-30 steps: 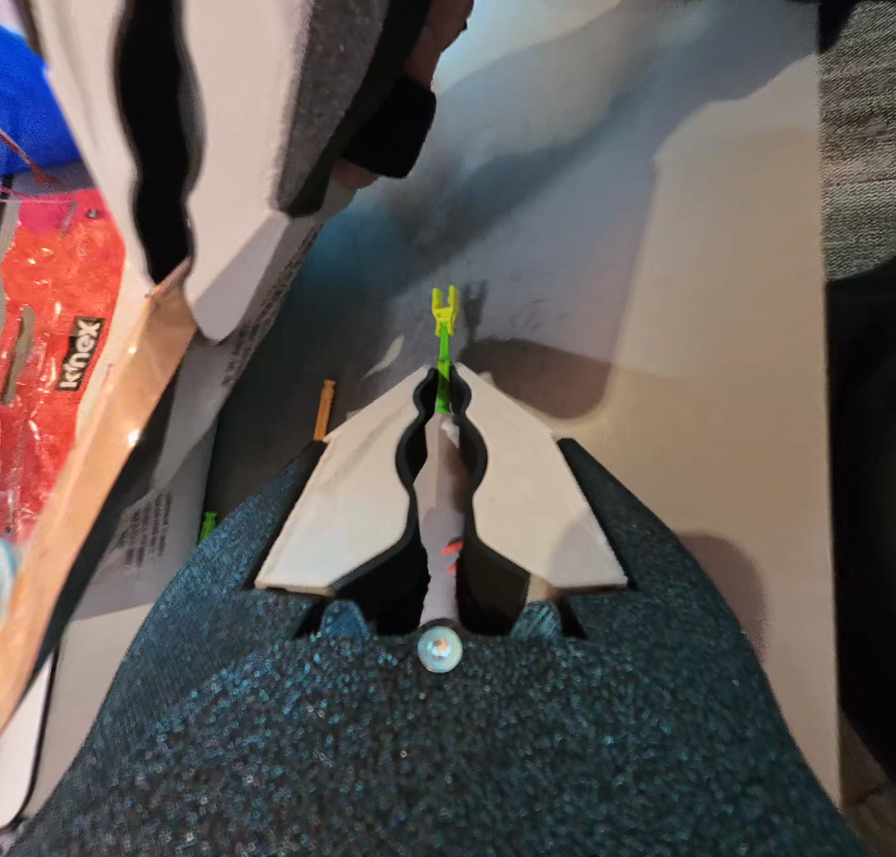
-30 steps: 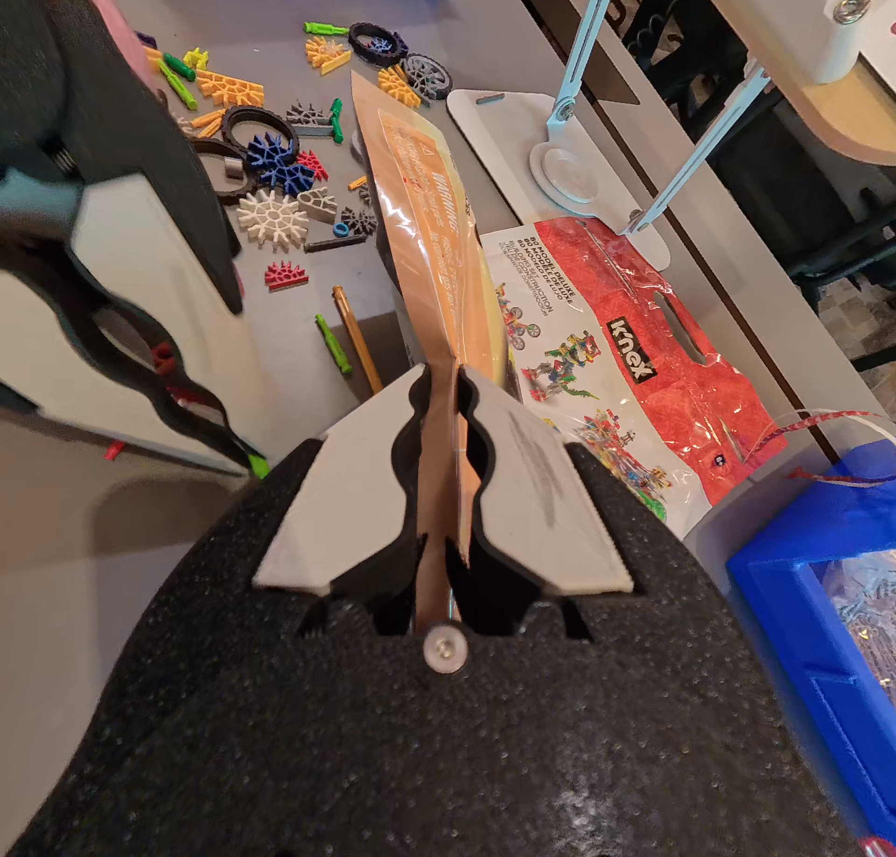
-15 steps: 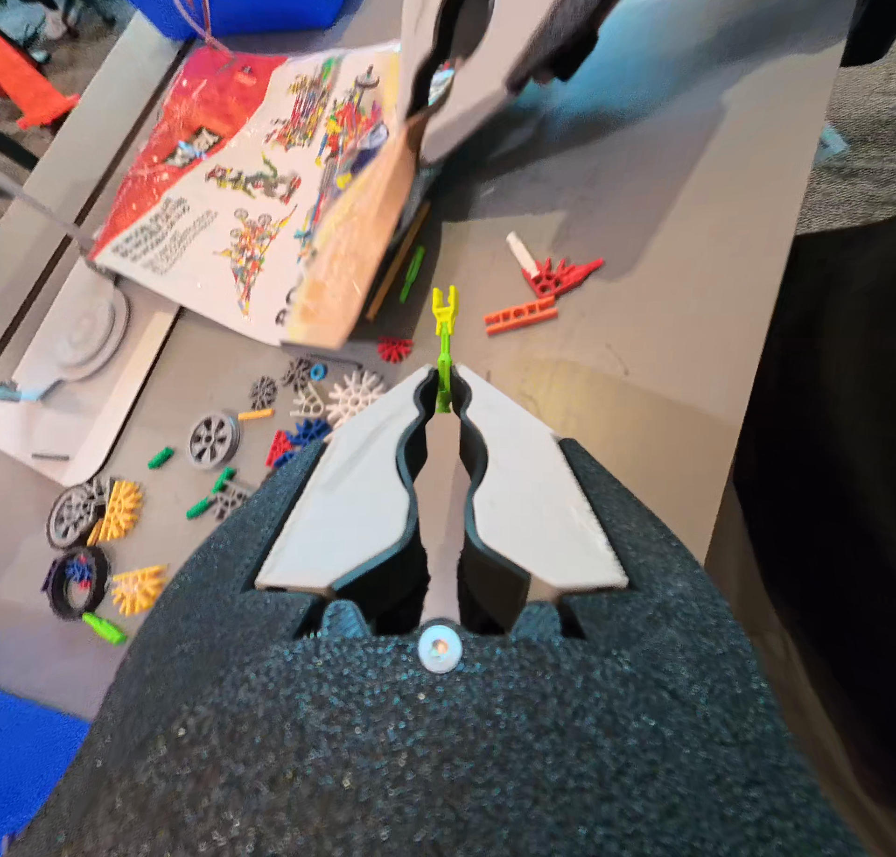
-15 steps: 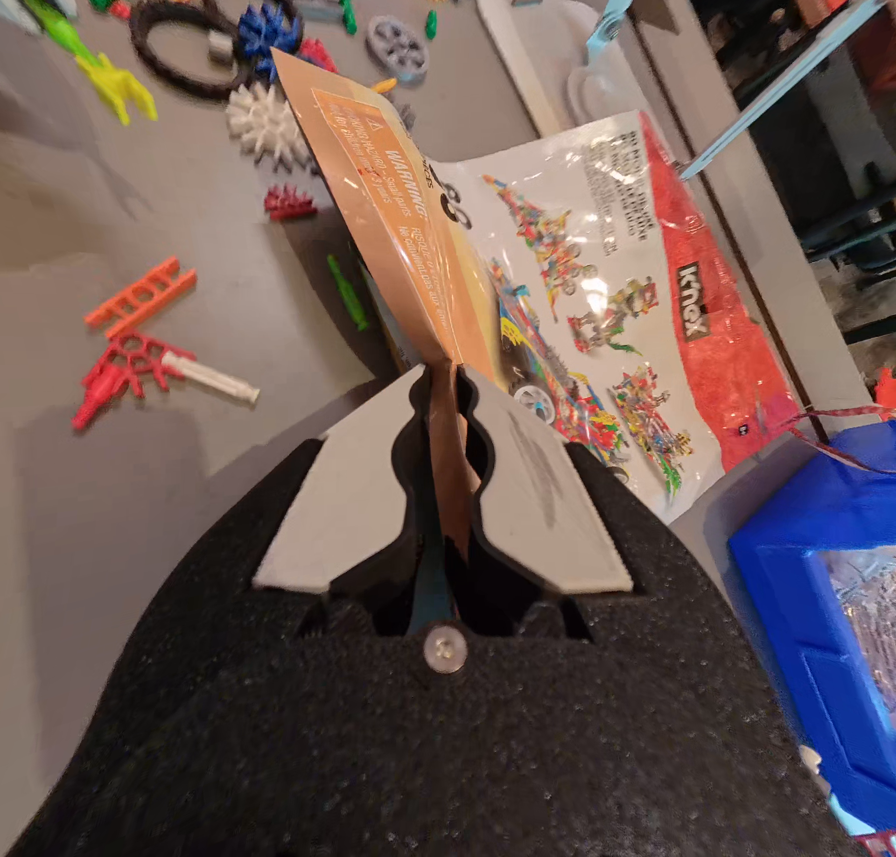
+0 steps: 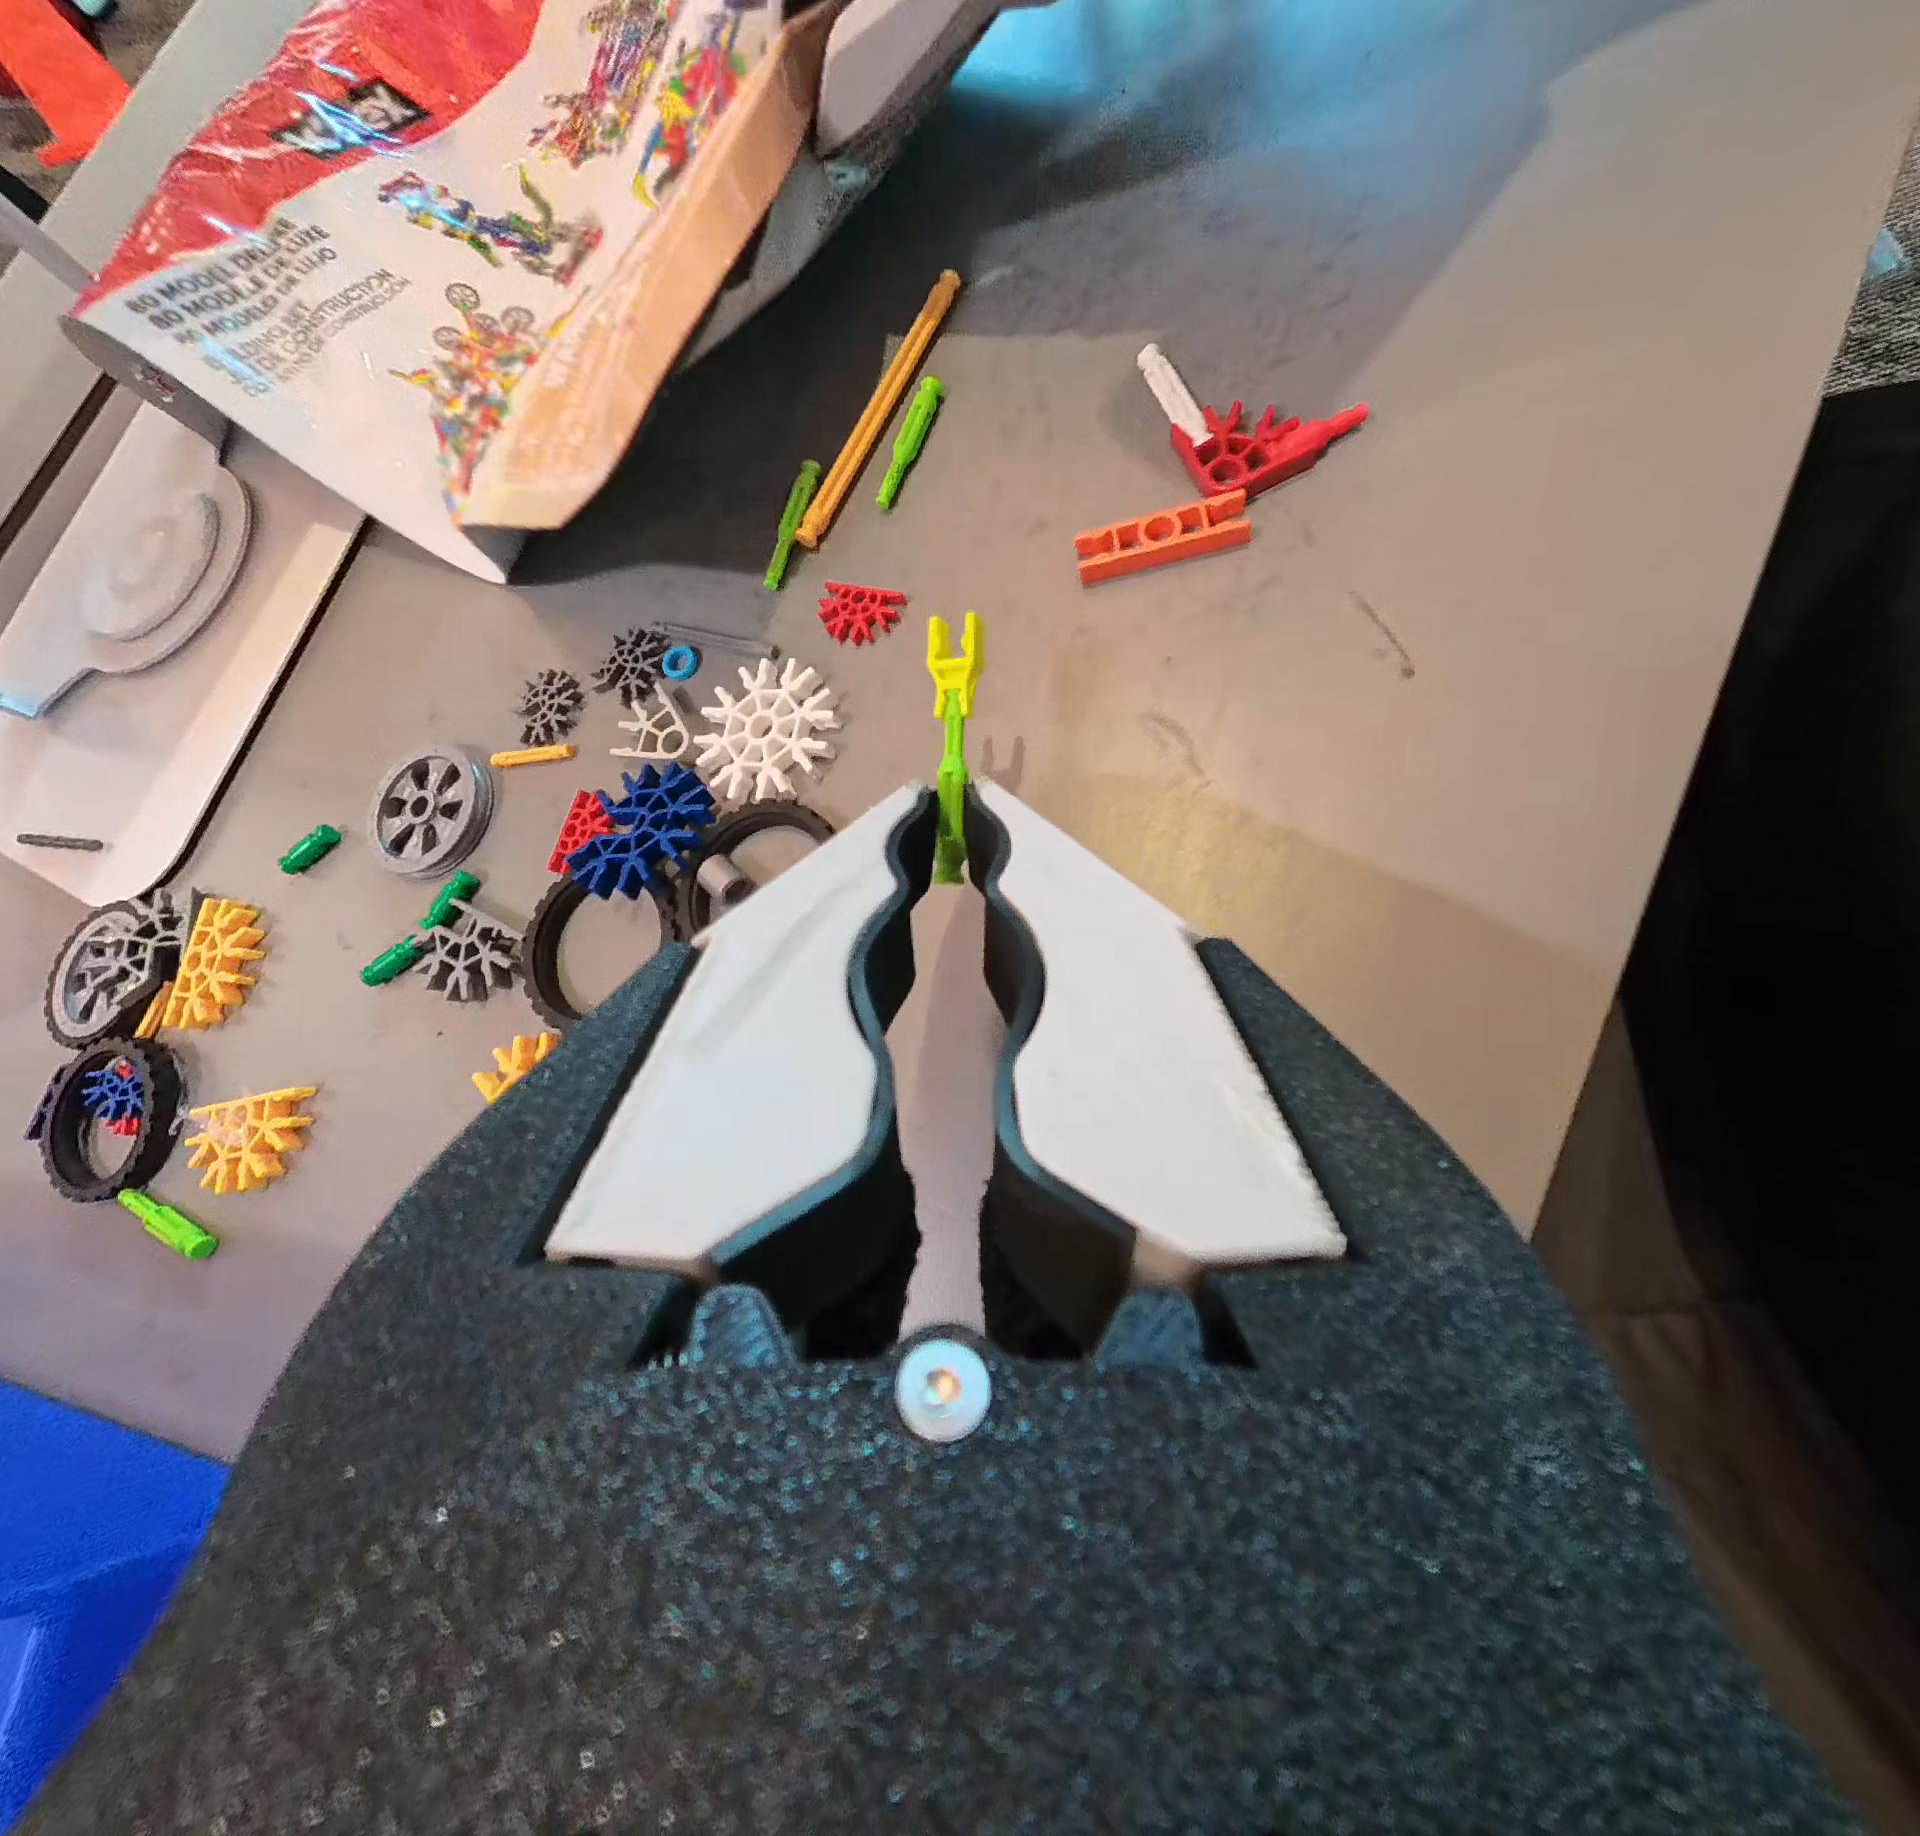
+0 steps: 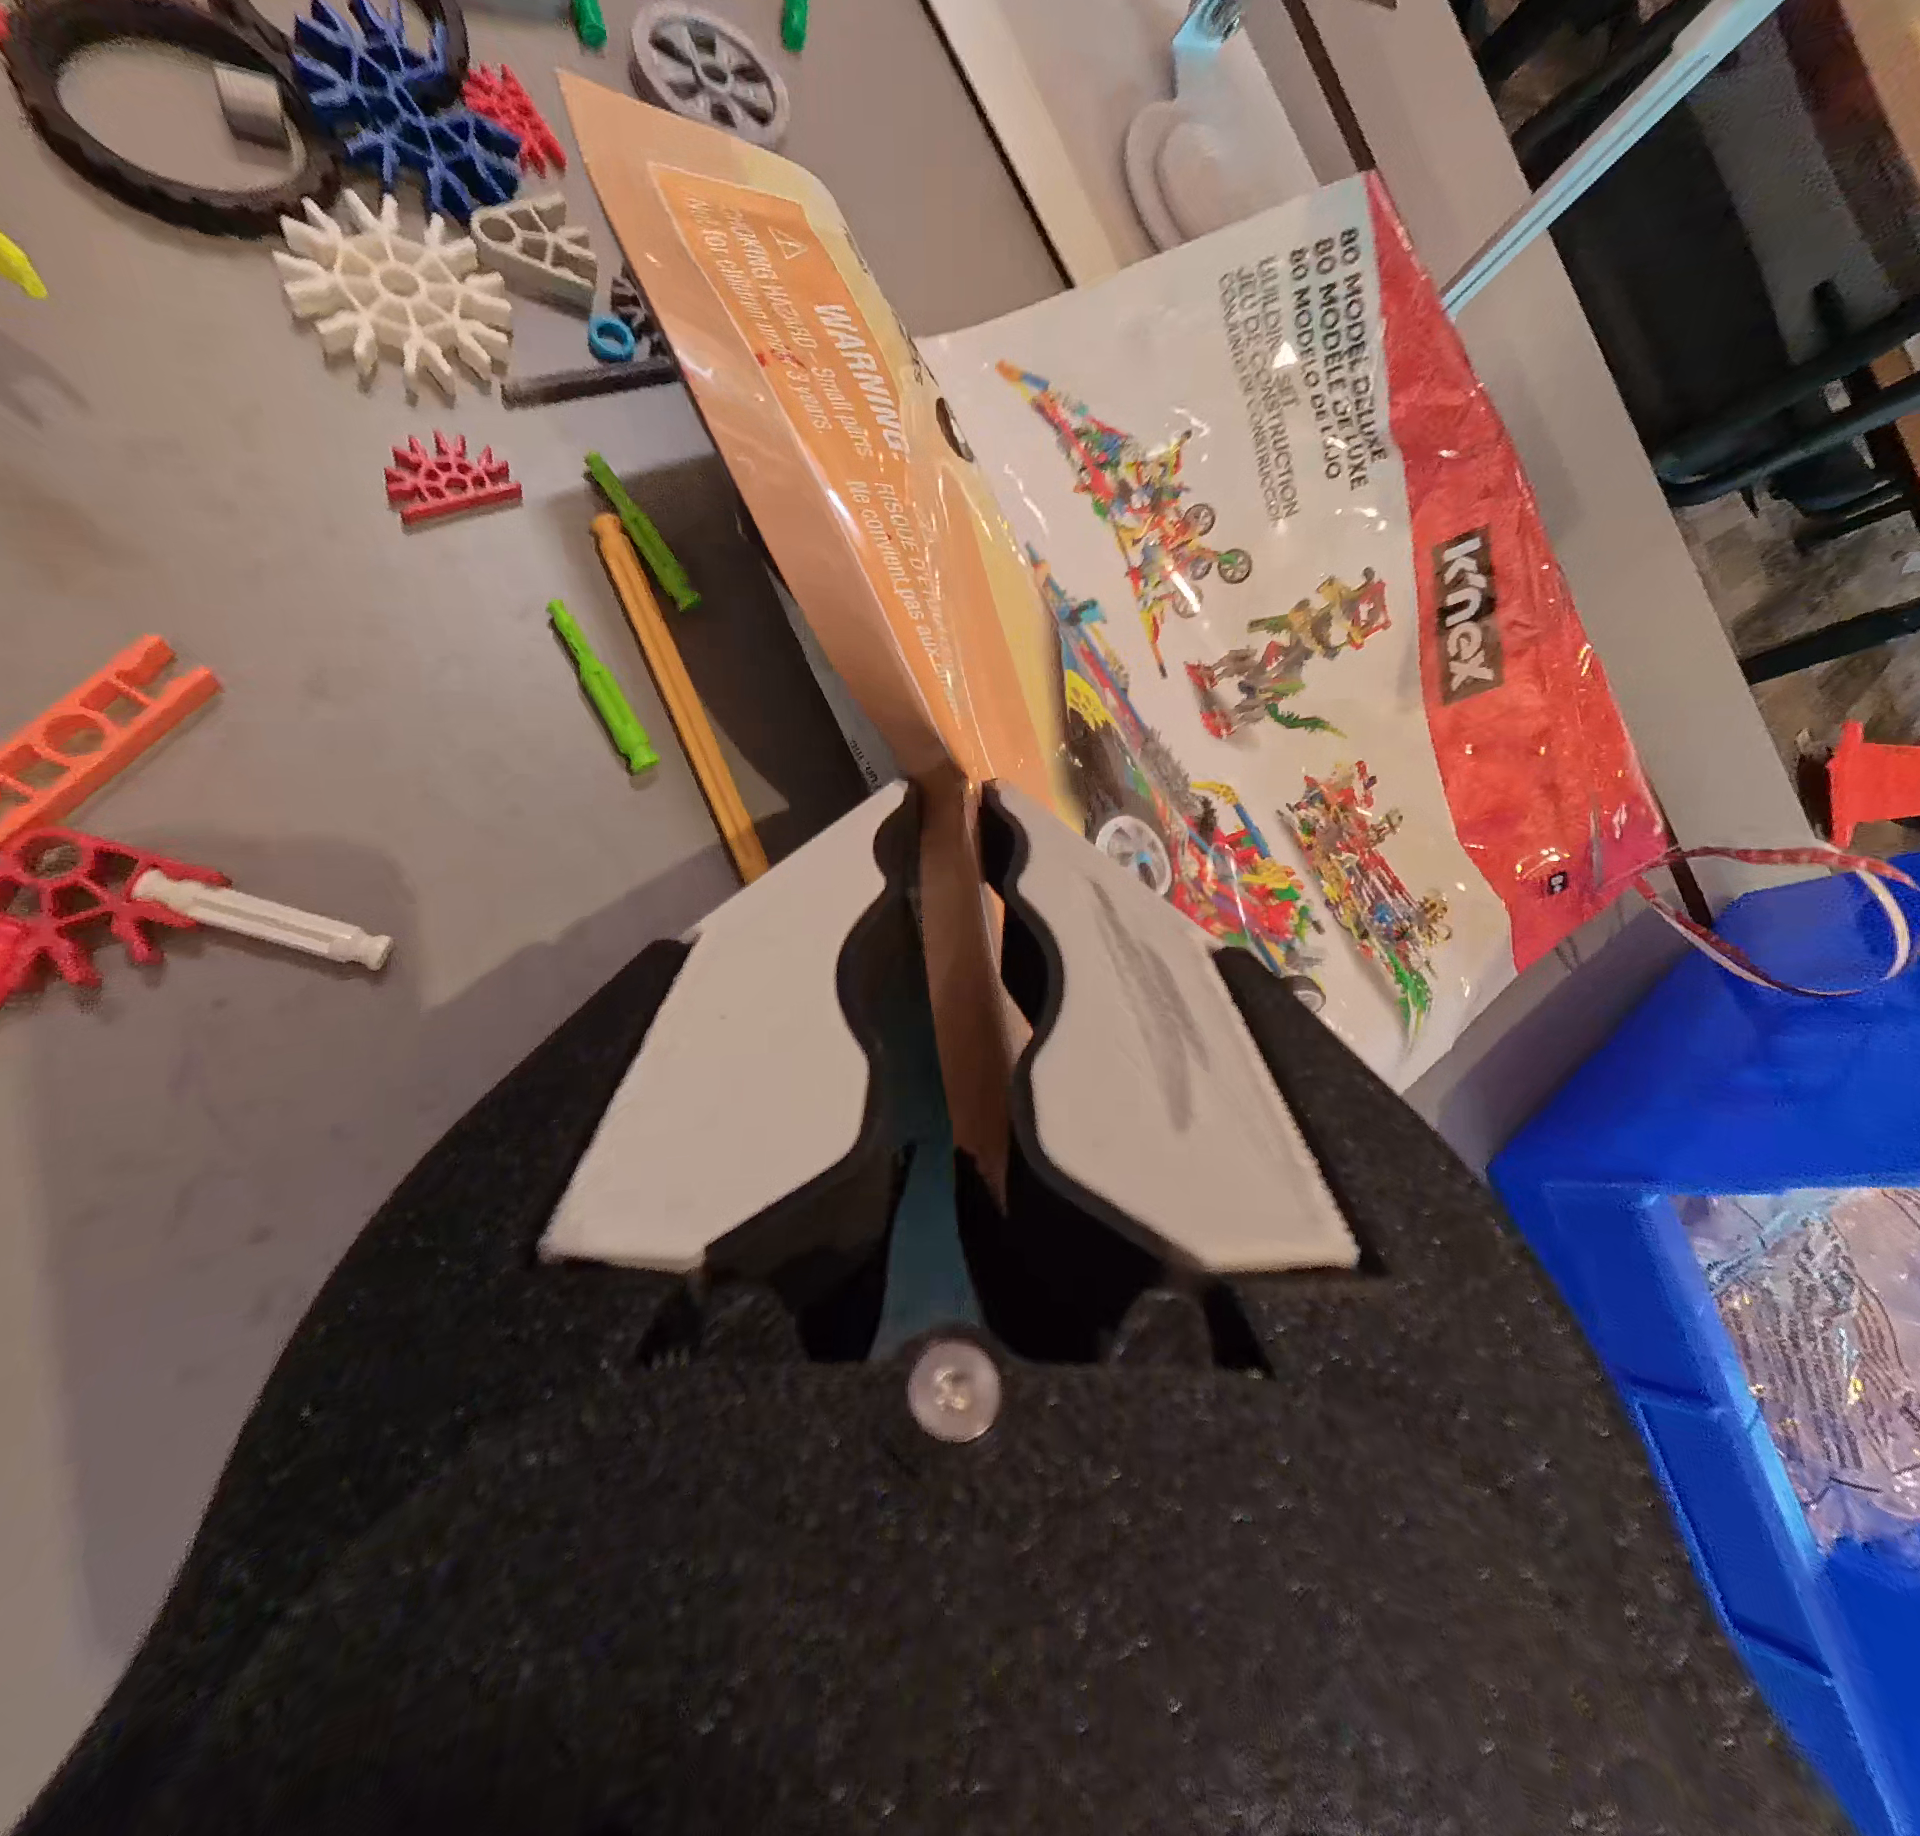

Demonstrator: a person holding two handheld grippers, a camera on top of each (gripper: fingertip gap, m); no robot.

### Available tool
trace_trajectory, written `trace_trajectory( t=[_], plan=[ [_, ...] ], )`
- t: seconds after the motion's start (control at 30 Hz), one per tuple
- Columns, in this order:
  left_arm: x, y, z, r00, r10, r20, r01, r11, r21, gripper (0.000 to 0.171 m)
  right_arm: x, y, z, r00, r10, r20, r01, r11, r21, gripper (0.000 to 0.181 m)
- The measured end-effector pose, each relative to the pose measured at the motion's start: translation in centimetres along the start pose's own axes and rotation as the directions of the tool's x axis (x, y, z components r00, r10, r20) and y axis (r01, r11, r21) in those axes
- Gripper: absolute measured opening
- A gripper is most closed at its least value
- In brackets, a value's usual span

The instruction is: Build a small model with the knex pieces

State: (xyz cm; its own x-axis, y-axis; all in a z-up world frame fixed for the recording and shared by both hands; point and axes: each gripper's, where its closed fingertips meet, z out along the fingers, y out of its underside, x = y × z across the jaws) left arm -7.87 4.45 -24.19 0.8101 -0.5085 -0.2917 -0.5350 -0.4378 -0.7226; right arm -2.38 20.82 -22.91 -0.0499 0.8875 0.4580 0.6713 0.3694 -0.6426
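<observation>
The left gripper [image 5: 948,799] is clenched on a small green rod [image 5: 948,799]. The rod sticks out fwd past the tips, w/ a yellow clip [image 5: 954,666] on its far end. This piece is held above the grey table [image 5: 1455,352], not touching it.

The right gripper [image 6: 951,799] is clenched on the tan edge of a plastic bag [image 6: 1195,498], printed w/ colourful toy models and a red strip on one side. The pinched edge stands up, the rest of the bag lies on the table. In the left wrist view the same bag [image 5: 436,259] is at top left, and the right gripper [image 5: 914,10] shows at its upper edge, partly cut off by the frame.

Loose toy parts lie on the table near the bag:
- a long tan rod [image 6: 681,685] w/ two short green rods [image 6: 603,685] beside it, one on each side
- a red half-round connector [image 6: 452,477]
- a white snowflake connector [image 6: 395,290] and a blue snowflake connector [image 6: 410,108], the blue one lying on a black tyre [image 6: 156,113]
- a grey wheel [image 6: 709,72]
- an orange ladder-shaped piece [image 6: 94,737], and just beside it a red connector [image 6: 62,903] w/ a white rod [image 6: 265,919] plugged in

In the left wrist view, yellow fan connectors [image 5: 249,1137] and more tyres are at far left. A blue bin [image 6: 1714,1215] stands at the right of the bag, w/ clear plastic inside. A white lamp base [image 6: 1091,124] is behind the bag.
</observation>
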Motion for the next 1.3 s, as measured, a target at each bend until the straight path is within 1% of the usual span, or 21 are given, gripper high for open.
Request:
trace_trajectory(
  t=[0.07,0.17,0.2,0.3,0.57,0.67,0.77,0.87,1.0,1.07,1.1,1.13,1.17,1.3],
  plan=[
    [0.2,0.1,0.0,1.000,-0.001,-0.007,0.001,1.000,-0.003,0.003,-0.2,0.5,0.4,1.000,0.000,0.005,0.000,1.000,-0.023,0.011],
    [0.6,0.7,0.2,1.000,0.002,-0.027,-0.002,1.000,-0.030,0.003,-1.6,1.7,0.9,0.996,0.018,0.086,-0.010,0.996,-0.088,0.020],
    [0.8,1.0,0.2,0.999,0.003,-0.038,-0.005,0.999,-0.041,0.003,-1.7,2.0,1.1,0.996,0.009,0.085,-0.001,0.995,-0.098,0.020],
    [1.4,1.6,0.2,0.998,-0.001,-0.067,-0.003,0.998,-0.063,0.003,-2.2,2.1,1.0,0.995,0.016,0.101,-0.005,0.994,-0.105,0.027],
    [2.7,2.5,0.1,0.994,-0.008,-0.110,-0.003,0.995,-0.096,0.004,-2.9,2.0,0.6,0.993,0.008,0.115,0.003,0.995,-0.095,0.030],
    [2.6,2.6,-0.2,0.996,-0.015,-0.093,0.007,0.996,-0.091,0.006,-3.1,1.8,0.4,0.993,0.008,0.118,0.002,0.996,-0.087,0.031],
    [2.5,2.8,-0.5,0.997,-0.026,-0.078,0.020,0.996,-0.081,0.014,-3.2,1.7,0.1,0.993,0.016,0.120,-0.006,0.997,-0.080,0.033],
    [2.3,2.9,-1.6,0.997,-0.040,-0.061,0.036,0.997,-0.067,0.019,-3.4,1.6,-0.1,0.992,0.008,0.124,0.001,0.998,-0.070,0.036],
    [0.7,3.8,-3.5,0.998,-0.069,-0.005,0.069,0.996,-0.055,0.021,-3.6,1.5,-0.3,0.992,0.005,0.123,0.004,0.998,-0.066,0.037],
    [-0.4,4.4,-4.4,0.996,-0.078,0.036,0.081,0.995,-0.065,0.021,-3.2,1.4,-0.3,0.995,-0.016,0.094,0.021,0.998,-0.051,0.037],
    [-0.9,4.8,-4.8,0.995,-0.082,0.053,0.085,0.994,-0.071,0.021,-3.0,1.4,-0.2,0.996,-0.026,0.080,0.030,0.998,-0.055,0.036],
    [-1.4,5.1,-5.1,0.994,-0.085,0.071,0.090,0.993,-0.073,0.021,-2.6,1.4,-0.1,0.998,-0.027,0.062,0.030,0.998,-0.054,0.028],
    [-1.9,5.3,-5.4,0.992,-0.092,0.089,0.099,0.993,-0.071,0.021,-2.3,1.2,-0.1,0.999,-0.020,0.046,0.023,0.999,-0.047,0.025],
    [-3.3,6.1,-6.3,0.984,-0.111,0.139,0.122,0.990,-0.073,0.021,-0.7,0.4,-0.1,1.000,0.005,-0.009,-0.005,1.000,-0.015,0.021]
  ],
)
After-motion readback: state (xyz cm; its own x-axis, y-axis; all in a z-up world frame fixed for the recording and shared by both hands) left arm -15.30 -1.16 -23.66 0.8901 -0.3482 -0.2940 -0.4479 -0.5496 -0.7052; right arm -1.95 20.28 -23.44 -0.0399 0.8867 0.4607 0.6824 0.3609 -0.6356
